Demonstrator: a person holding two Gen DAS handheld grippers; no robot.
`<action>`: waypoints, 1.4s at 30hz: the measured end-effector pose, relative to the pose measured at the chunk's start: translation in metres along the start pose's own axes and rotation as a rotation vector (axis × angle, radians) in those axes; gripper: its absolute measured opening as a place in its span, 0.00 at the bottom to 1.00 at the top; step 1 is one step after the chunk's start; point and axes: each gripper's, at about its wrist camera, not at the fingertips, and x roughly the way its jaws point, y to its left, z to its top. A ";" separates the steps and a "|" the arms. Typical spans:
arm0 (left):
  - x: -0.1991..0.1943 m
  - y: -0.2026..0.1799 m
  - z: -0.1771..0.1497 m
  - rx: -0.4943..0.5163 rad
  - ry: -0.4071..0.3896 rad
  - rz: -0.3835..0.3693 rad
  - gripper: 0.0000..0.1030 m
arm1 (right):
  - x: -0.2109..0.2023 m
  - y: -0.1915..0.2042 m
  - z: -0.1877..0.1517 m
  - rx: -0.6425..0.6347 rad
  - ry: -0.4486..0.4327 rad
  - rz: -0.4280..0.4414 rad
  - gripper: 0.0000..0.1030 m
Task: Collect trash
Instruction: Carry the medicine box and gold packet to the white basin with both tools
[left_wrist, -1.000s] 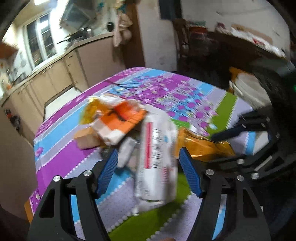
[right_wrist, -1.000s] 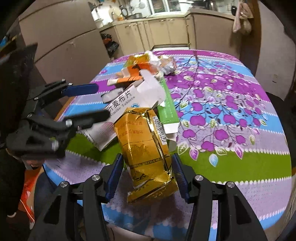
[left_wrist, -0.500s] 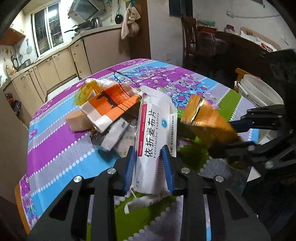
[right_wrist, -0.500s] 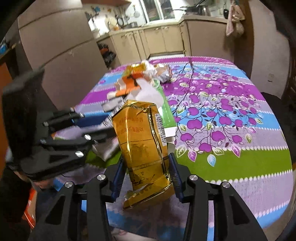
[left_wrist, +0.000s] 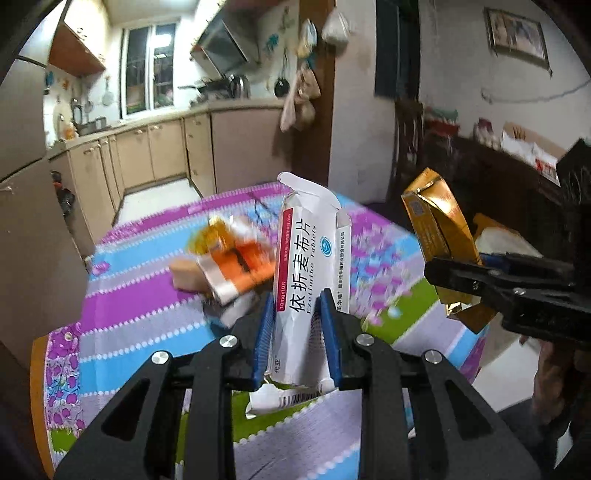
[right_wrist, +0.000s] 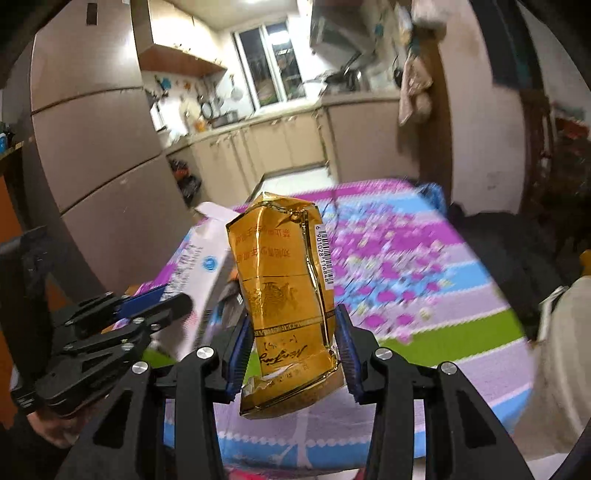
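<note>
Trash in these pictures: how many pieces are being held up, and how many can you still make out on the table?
Held white medicine box: 1
Held gold foil packet: 1
Orange-and-white wrapper on table: 1
Tan block on table: 1
Others on the table too blurred to count.
Total: 4

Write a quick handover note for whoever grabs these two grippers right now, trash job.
Left gripper: shut on the white medicine box, lifted off the table.
Right gripper: shut on the gold foil packet, also lifted.
Done: both pieces picked up.
Left: drop them in a bin, none in view. Orange-and-white wrappers and other scraps remain in a pile on the table.
</note>
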 end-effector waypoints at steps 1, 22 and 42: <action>-0.003 -0.002 0.004 -0.006 -0.011 0.004 0.24 | -0.008 0.000 0.004 -0.008 -0.018 -0.026 0.43; -0.002 -0.160 0.088 0.031 -0.140 -0.220 0.24 | -0.156 -0.123 0.047 0.111 -0.198 -0.358 0.44; 0.139 -0.362 0.083 0.131 0.223 -0.402 0.24 | -0.169 -0.405 0.003 0.472 0.115 -0.508 0.44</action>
